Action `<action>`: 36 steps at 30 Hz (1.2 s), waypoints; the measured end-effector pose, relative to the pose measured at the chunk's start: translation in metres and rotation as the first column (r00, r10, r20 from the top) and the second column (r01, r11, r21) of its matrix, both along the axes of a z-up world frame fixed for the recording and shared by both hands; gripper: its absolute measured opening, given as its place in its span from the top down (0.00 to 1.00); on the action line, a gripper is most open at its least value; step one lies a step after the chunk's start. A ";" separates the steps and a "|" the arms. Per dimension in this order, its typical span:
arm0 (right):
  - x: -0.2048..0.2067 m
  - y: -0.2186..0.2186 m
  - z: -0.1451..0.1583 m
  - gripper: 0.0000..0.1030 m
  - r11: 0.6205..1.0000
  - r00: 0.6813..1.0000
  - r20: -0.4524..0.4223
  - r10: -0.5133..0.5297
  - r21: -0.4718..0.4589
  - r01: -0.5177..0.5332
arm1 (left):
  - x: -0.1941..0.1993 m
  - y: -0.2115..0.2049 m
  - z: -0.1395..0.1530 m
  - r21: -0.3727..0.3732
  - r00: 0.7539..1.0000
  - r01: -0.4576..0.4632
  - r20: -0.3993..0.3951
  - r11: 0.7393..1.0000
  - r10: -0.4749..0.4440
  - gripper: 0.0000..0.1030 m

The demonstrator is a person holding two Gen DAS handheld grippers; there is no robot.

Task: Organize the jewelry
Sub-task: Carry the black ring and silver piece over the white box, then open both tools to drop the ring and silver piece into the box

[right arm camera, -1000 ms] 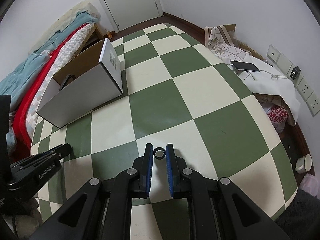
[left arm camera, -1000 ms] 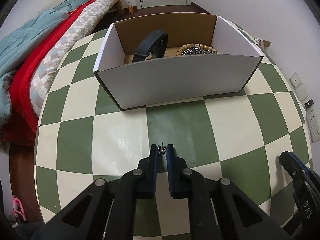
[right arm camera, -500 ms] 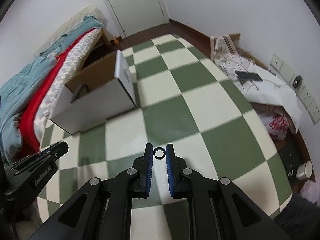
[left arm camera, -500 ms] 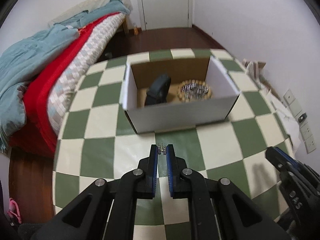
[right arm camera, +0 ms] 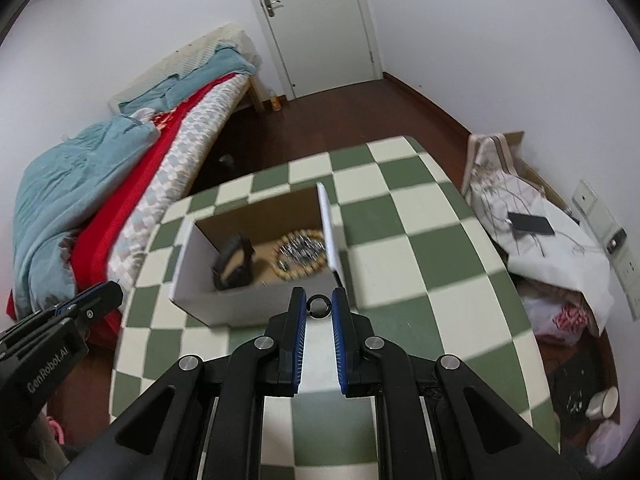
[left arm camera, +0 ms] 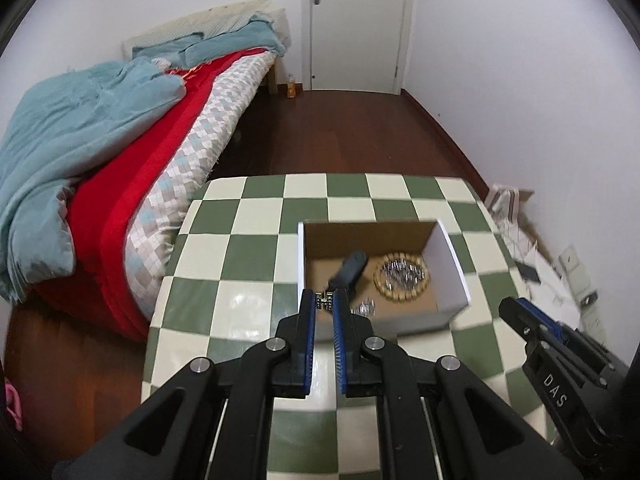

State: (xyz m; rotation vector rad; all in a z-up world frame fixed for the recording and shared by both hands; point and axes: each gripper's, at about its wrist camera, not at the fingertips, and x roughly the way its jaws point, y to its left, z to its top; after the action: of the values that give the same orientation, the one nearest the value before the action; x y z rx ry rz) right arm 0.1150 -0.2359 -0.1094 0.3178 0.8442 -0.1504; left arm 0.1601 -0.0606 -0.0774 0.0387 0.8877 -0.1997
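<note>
My left gripper (left arm camera: 324, 300) is closed on a small metal trinket (left arm camera: 323, 299), above the near left corner of the box (left arm camera: 454, 260). My right gripper (right arm camera: 319, 307) pinches a dark ring (right arm camera: 319, 306), just near the box's (right arm camera: 240, 308) near wall. Inside lie a bead bracelet (left arm camera: 402, 276) and a black band (left arm camera: 350, 268).

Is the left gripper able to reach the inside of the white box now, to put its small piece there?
Probably yes. The left gripper, shut on the small piece, hangs above the open box; nothing covers it.
</note>
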 end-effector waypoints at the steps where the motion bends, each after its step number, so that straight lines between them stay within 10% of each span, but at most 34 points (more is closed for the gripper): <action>1: 0.007 0.000 0.003 0.87 1.000 1.000 0.003 0.008 0.004 -0.008 | 0.010 0.001 -0.001 -0.009 1.000 -0.005 -0.008 1.000 0.005 0.94; 28: 0.132 0.005 -0.041 0.85 0.987 0.980 -0.121 0.157 -0.007 -0.159 | 0.095 -0.005 -0.044 -0.064 0.990 -0.006 -0.140 0.998 -0.003 0.90; 30: 0.132 0.005 -0.040 0.63 0.987 0.979 -0.126 0.159 -0.004 -0.161 | 0.094 -0.003 -0.040 -0.051 0.991 -0.013 -0.130 0.999 0.007 0.80; 33: 0.130 0.005 -0.035 0.46 0.988 0.980 -0.124 0.153 -0.006 -0.155 | 0.091 0.003 -0.031 -0.026 0.994 -0.045 -0.101 0.999 0.042 0.18; 36: 0.126 0.004 -0.029 0.43 0.989 0.982 -0.128 0.140 -0.020 -0.144 | 0.089 0.011 -0.023 -0.014 0.995 -0.067 -0.080 0.998 0.066 0.11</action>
State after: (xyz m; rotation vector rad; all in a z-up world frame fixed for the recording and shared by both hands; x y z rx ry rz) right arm 0.2411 -0.2316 -0.1385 0.2211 0.9857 -0.0503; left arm 0.2492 -0.0497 -0.1005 -0.0142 0.9647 -0.1473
